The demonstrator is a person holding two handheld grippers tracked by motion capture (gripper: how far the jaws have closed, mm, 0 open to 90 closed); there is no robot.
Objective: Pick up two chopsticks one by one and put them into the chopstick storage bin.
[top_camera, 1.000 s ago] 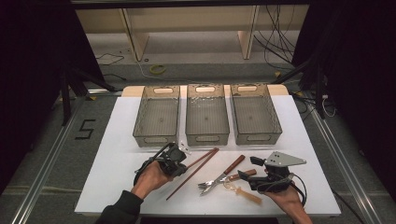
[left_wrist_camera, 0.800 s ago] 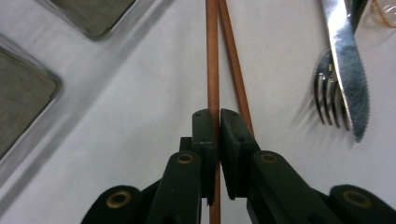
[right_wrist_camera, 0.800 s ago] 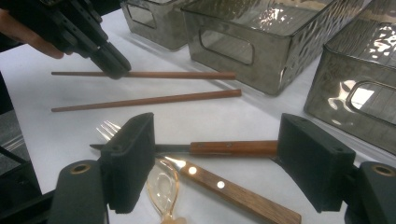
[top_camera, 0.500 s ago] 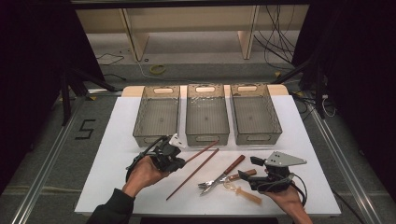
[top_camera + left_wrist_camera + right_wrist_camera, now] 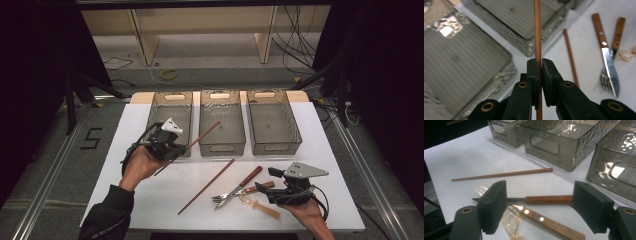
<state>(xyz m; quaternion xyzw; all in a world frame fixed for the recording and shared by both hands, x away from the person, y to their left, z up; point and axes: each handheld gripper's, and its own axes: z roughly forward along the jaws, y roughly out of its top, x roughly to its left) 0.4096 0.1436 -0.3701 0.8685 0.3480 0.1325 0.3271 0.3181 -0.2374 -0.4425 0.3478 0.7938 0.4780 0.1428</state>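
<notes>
My left gripper (image 5: 172, 146) is clamped tight on 1 chopstick (image 5: 200, 136), jaws pinched to the stick's width with no gap to spare. In the left gripper view that held chopstick (image 5: 537, 30) runs straight out between my jaws, long axis in line with the claw. From the high view it slants up and away from me: near end below my hand, far tip raised over the front part of the middle bin (image 5: 222, 120), which is my landmark here. The stick is lifted off the table (image 5: 125, 135), crossing the gap between the left bin (image 5: 171, 116) and the middle bin.

The 2nd chopstick (image 5: 207, 186) lies flat on the table in front of the middle bin, slanted much the same way, far end nearest the bin.

My right gripper (image 5: 276, 186) rests in front and to the right of the middle bin, jaws wide apart, gripping nothing. In the right gripper view a knife (image 5: 541, 199) lies crosswise between my jaws, wooden handle toward the right jaw, with a fork (image 5: 481, 189) beside its blade, a 2nd wooden handle (image 5: 549, 223) and a clear plastic spoon (image 5: 512, 222) nearer me.
</notes>
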